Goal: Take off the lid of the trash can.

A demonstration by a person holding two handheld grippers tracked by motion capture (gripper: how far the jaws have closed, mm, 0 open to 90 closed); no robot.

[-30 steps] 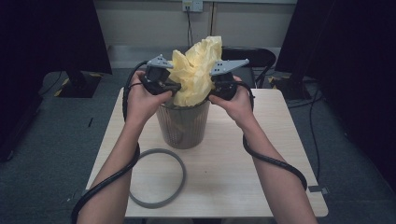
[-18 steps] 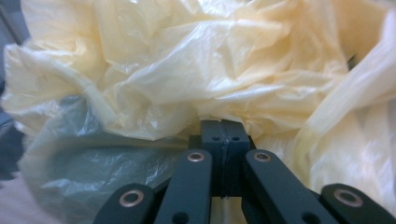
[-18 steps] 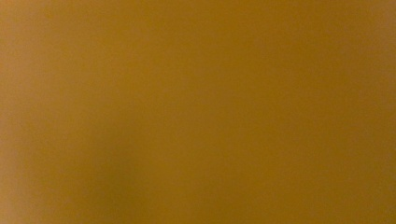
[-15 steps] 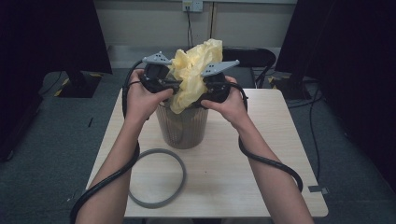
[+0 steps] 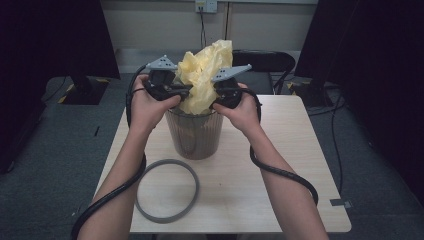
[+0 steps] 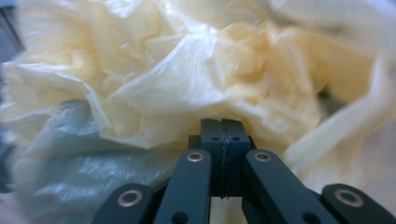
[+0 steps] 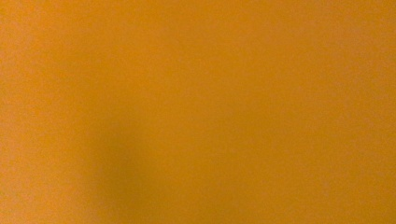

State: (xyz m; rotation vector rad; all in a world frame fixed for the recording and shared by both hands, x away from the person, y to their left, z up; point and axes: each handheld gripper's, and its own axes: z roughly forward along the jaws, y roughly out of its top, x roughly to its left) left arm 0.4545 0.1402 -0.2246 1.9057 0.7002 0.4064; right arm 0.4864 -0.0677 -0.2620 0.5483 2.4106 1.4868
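A crumpled yellow plastic bag (image 5: 205, 75) sticks up out of a translucent grey bin (image 5: 195, 135) in the middle of the wooden table (image 5: 300, 190). My left gripper (image 5: 186, 91) presses into the bag from the left. Its jaws have just been opening, but in its own view the left gripper (image 6: 222, 123) still has its pads together, with the bag's film (image 6: 187, 70) at their tips. My right gripper (image 5: 216, 95) is pushed into the bag from the right and its jaws, which have just been closing, are hidden in the folds. Yellow film (image 7: 198, 112) covers its camera.
A grey ring (image 5: 165, 218) lies flat on the table in front of the bin, to the left. Cables trail from both grippers along the forearms. Dark screens stand left and right of the table, and a black chair stands behind it.
The bag's top has been squeezed narrower and more bunched between the grippers. The right gripper has shifted slightly inward, toward the left one.
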